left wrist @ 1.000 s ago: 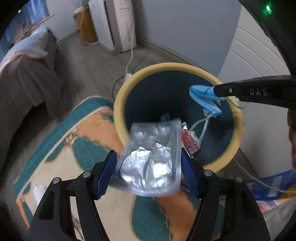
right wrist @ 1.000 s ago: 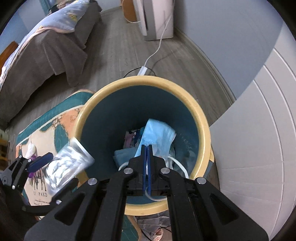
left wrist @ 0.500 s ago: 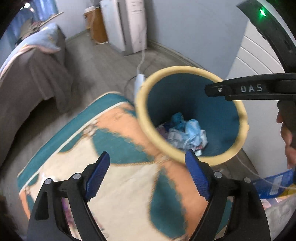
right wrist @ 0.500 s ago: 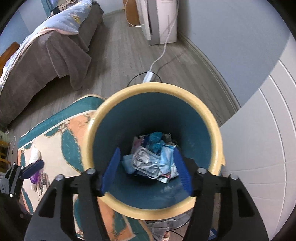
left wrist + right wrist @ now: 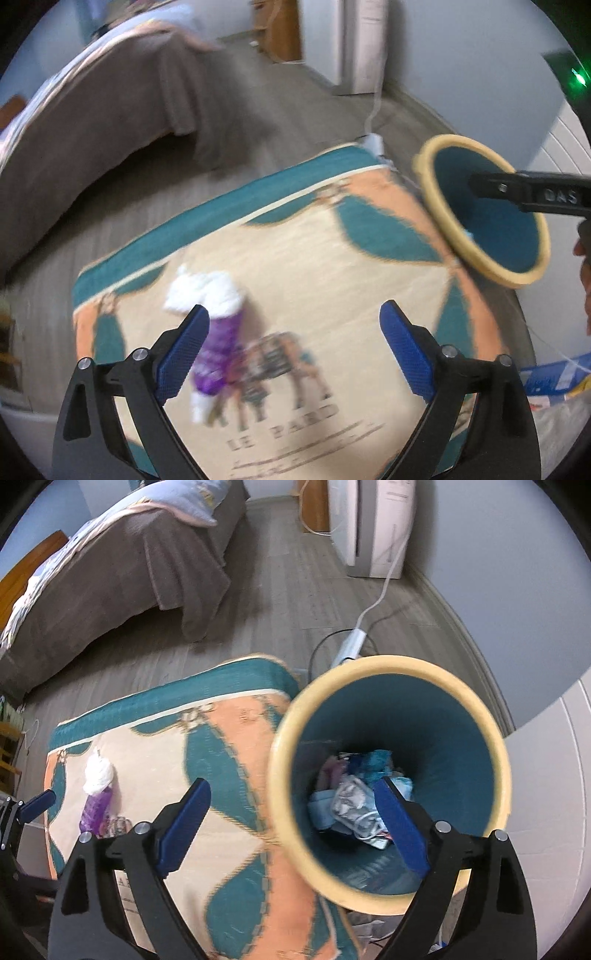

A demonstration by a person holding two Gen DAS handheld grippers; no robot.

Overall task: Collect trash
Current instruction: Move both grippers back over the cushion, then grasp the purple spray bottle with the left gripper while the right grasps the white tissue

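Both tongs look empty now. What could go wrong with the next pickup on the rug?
1. The left tongs view is blurred, so a grasp now might miss the purple wrapper.
2. White tissue lies against the wrapper; one pinch may take only one.
3. The bin stands at the rug's corner by a cable; a swing might knock it.

Left claw (image 5: 291, 347): jaws spread wide, blue pads facing each other, nothing between them, pointed downward. Right claw (image 5: 291, 825): jaws likewise spread wide and empty, pointed downward. In the left wrist view, one black finger (image 5: 524, 190) of the right claw enters from the right edge, beside part of the person's hand (image 5: 583, 266).
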